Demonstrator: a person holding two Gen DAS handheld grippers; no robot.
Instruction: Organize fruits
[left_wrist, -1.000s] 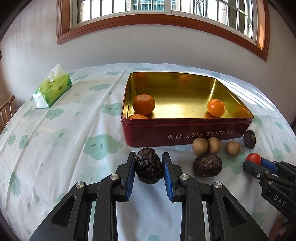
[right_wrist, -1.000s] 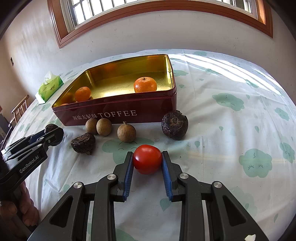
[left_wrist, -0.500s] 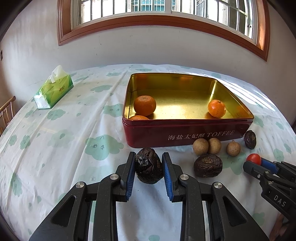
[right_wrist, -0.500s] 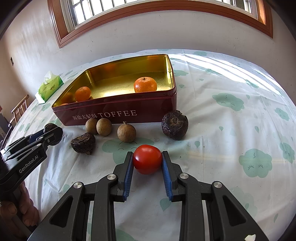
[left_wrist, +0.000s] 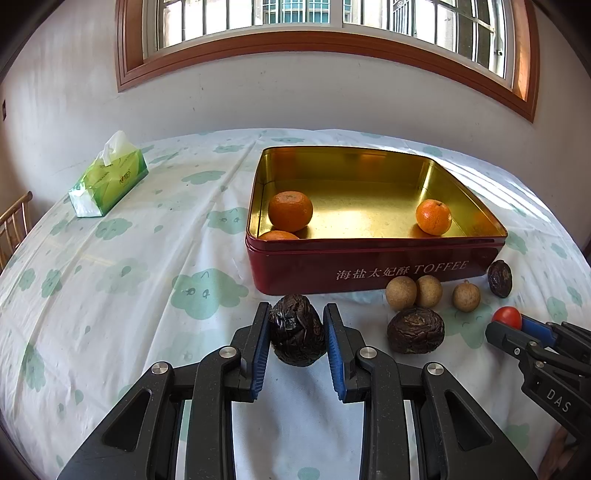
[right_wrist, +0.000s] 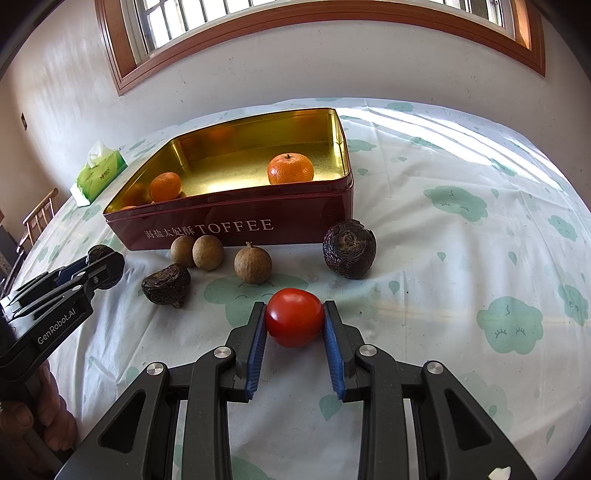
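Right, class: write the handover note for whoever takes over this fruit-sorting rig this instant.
Left claw: shut on a dark wrinkled fruit.
Right claw: shut on the red tomato.
Done: three oranges lie in the toffee tin.
Left: both held fruits, plus three small brown fruits and two dark wrinkled fruits lying in front of the tin.

Before the toffee tin's near wall, three small brown fruits and two wrinkled dark fruits crowd the worktop. Right of the tin the cloth lies bare. Inside the tin, bare floor runs between the oranges.
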